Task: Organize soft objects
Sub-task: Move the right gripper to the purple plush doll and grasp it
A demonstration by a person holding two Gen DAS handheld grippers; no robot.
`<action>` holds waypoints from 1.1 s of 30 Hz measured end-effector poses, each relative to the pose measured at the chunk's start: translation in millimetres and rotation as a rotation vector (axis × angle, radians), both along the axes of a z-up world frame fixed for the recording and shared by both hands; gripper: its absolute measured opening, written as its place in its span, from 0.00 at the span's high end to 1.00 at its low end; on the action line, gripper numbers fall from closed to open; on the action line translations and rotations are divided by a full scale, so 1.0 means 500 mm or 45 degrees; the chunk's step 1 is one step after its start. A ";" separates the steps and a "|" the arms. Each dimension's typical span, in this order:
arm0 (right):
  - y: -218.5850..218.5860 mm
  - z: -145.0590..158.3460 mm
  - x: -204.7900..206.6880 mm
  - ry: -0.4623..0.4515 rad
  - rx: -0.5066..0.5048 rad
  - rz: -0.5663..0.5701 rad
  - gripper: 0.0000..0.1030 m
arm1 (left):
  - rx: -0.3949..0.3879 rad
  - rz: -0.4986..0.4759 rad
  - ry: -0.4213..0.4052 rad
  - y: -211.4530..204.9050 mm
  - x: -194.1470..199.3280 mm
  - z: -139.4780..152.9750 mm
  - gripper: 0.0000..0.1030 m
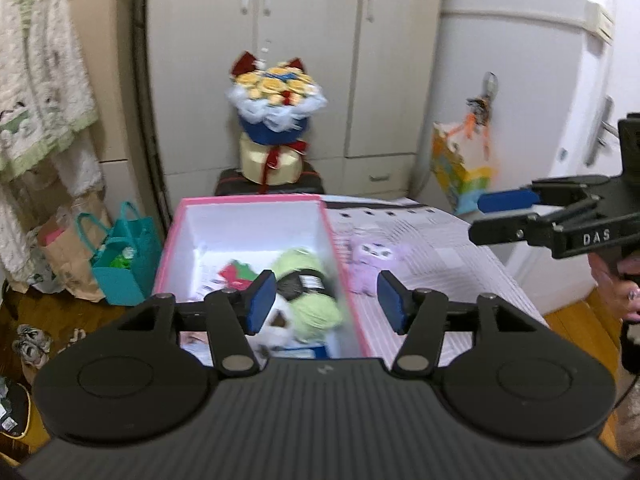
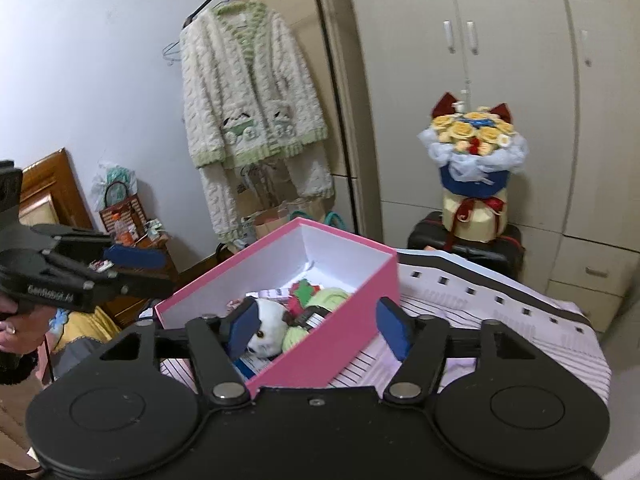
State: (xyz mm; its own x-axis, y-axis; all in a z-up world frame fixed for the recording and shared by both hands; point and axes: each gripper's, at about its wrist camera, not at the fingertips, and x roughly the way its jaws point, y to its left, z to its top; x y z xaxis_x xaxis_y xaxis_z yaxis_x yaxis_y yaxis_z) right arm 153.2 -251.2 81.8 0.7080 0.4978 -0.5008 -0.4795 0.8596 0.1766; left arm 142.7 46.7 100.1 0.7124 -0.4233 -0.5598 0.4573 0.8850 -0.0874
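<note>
Both my left gripper (image 1: 326, 300) and right gripper (image 2: 320, 330) hang wide and empty above the pink cardboard box (image 1: 344, 276), which holds green yarn (image 1: 316, 308) and a white plush (image 2: 268, 332). A purple plush toy (image 1: 372, 264) lies on the striped desk (image 1: 440, 256) just beside the box; I judge it comes next, needing a reach and a gentle pinch.

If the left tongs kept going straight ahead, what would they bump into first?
Probably the pink box: its right wall lies between the open left tongs, with the green yarn inside just left of it. Depth is unclear.
</note>
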 end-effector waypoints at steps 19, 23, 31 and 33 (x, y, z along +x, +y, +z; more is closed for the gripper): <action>-0.170 -0.045 -0.013 -0.028 0.008 -0.108 0.21 | -0.015 -0.202 0.011 -0.286 0.018 -0.099 0.40; -0.174 -0.076 0.016 -0.061 -0.043 -0.100 0.21 | 0.044 -0.133 -0.016 -0.317 0.042 -0.146 0.40; -0.164 -0.150 0.111 -0.089 -0.099 -0.058 0.21 | 0.089 0.027 -0.022 -0.360 0.106 -0.231 0.41; -0.158 -0.167 0.140 -0.078 -0.104 -0.031 0.21 | 0.064 0.074 0.000 -0.364 0.125 -0.252 0.42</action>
